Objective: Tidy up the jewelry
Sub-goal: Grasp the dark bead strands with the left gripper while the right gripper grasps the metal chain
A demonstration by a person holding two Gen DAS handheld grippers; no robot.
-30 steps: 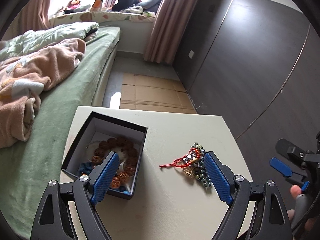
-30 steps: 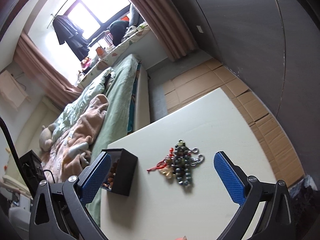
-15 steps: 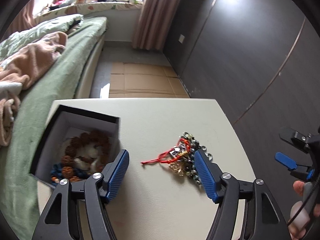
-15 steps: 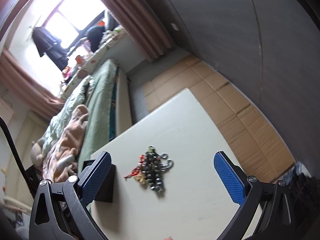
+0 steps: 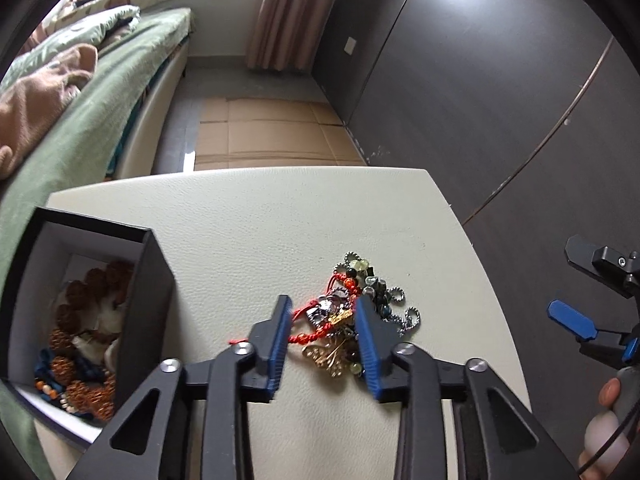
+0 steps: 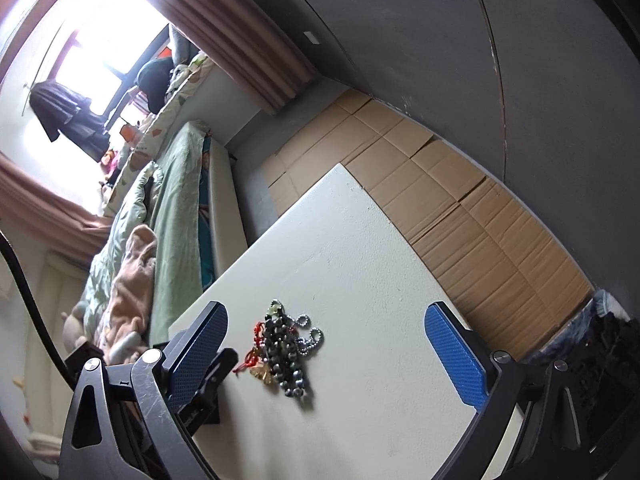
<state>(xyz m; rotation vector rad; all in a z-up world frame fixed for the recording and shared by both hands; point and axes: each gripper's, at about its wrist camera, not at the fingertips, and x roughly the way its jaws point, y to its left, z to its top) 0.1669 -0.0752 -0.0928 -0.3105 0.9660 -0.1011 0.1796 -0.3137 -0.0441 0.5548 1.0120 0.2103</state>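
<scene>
Jewelry (image 5: 347, 320), a tangle of bead strands, ball chain, a gold piece and a red cord (image 5: 304, 336), lies in a heap on the pale desk (image 5: 280, 216), to the right of an open black box (image 5: 154, 300) that already holds brown bead strings.

The left gripper (image 5: 323, 334) straddles the near left part of the heap, its jaws narrow and closing, with the cord and gold piece between the blue pads; the pads do not look pressed home yet. To do this pickup well, I judge the closing should finish low against the desk so it catches one piece firmly. The lift should then go slowly, since the strands look tangled and may drag their neighbours along or shed them short of the box.

The right gripper (image 6: 334, 352) hangs with jaws wide and empty, the heap lying between the fingers but well clear of them.

The left wrist view alone shows inside the box and a hand (image 5: 608, 424) at the right edge. The right wrist view shows the heap's far right ball chain (image 6: 310, 338) unobstructed.
</scene>
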